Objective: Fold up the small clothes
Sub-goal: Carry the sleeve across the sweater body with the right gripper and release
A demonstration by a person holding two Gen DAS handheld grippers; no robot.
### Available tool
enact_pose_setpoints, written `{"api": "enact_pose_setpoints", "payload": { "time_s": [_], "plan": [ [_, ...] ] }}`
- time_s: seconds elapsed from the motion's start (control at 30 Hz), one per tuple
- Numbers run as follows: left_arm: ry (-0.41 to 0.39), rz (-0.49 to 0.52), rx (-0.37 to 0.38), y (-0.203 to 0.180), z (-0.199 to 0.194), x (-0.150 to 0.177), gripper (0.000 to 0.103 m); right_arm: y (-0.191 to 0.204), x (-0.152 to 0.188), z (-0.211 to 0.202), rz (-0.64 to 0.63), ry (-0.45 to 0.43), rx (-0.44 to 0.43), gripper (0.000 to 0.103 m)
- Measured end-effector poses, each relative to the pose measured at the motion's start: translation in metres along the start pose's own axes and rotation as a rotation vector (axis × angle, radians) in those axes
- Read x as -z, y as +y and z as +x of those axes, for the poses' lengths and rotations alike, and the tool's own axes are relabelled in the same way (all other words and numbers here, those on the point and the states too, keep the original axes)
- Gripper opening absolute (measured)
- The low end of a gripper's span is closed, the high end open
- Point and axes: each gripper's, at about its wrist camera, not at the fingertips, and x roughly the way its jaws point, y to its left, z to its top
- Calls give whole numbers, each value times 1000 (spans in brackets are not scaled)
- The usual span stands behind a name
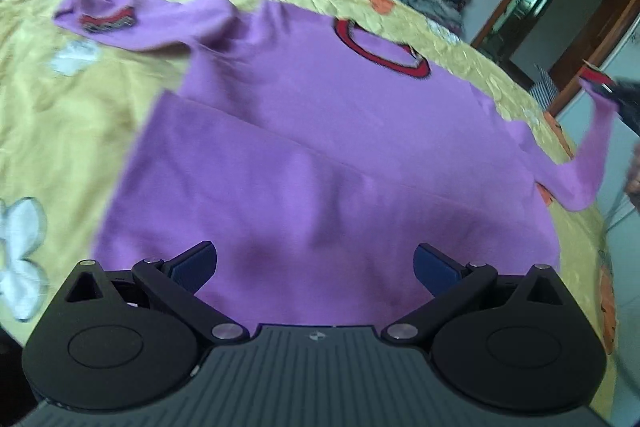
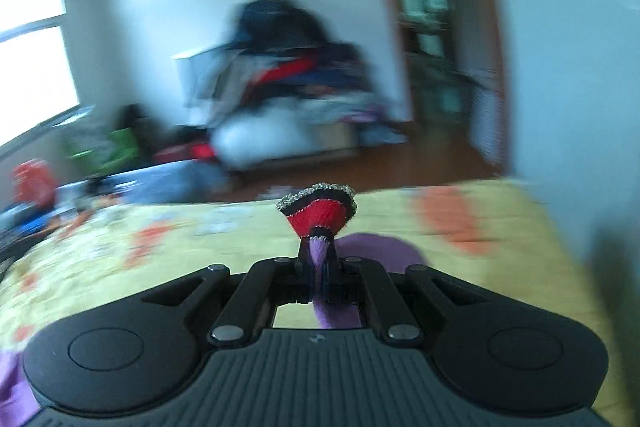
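Sweater (image 1: 320, 147) flat on bedspread (image 1: 80, 107) | right gripper (image 2: 318, 251) pinching cuff (image 2: 318, 209)

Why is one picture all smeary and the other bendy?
Right wrist view: the room and bedspread smear with motion blur, while the red cuff in the right hand-held gripper looks sharp. Left wrist view: the purple sweater is softly blurred, the fisheye lens curves the bed's edge, and a dark shadow sits near the left hand-held gripper.

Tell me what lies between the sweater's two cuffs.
In the left wrist view, the sweater body and red collar lie between the far cuff on the bed and the cuff the right gripper lifts.
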Motion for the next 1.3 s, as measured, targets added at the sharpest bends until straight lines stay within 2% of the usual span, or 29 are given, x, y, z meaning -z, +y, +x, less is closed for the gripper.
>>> {"api": "enact_pose_setpoints", "payload": {
  "time_s": [0.07, 0.17, 0.27, 0.4, 0.53, 0.87, 0.93, 1.0, 1.03, 1.07, 1.17, 1.23, 1.3],
  "plan": [
    [-25, -4, -8, 11, -10, 3, 103, 63, 25, 15, -16, 24, -91, 4],
    [-48, -33, -10, 27, -20, 7, 103, 142, 66, 38, -57, 80, -178, 4],
    [-46, -62, -10, 40, -23, 10, 103, 200, 105, 62, -77, 159, -267, 4],
    [-44, -81, -21, 49, -25, 11, 103, 256, 137, 72, -134, 224, -338, 4],
    [-55, -83, -32, 50, -28, 12, 103, 284, 152, 60, -164, 247, -386, 4],
    [-19, -84, -34, 45, -16, 15, 103, 310, 161, 61, -146, 259, -465, 4],
    [-8, -80, -39, 44, -13, 15, 103, 320, 172, 73, -165, 310, -448, 7],
    [0, -76, -43, 42, -11, 14, 103, 330, 185, 84, -238, 358, -398, 32],
    [0, -72, -44, 41, -10, 13, 103, 331, 190, 84, -274, 375, -364, 68],
    [-3, -68, -47, 40, -10, 11, 103, 328, 192, 80, -282, 366, -363, 84],
    [-21, -49, -40, 36, -12, 4, 103, 287, 177, 42, -284, 264, -418, 84],
    [-42, -34, -36, 33, -12, -4, 103, 240, 162, 17, -265, 196, -347, 84],
    [-56, -26, -31, 29, -9, -13, 103, 173, 149, -2, -229, 133, -223, 84]
  ]
}}
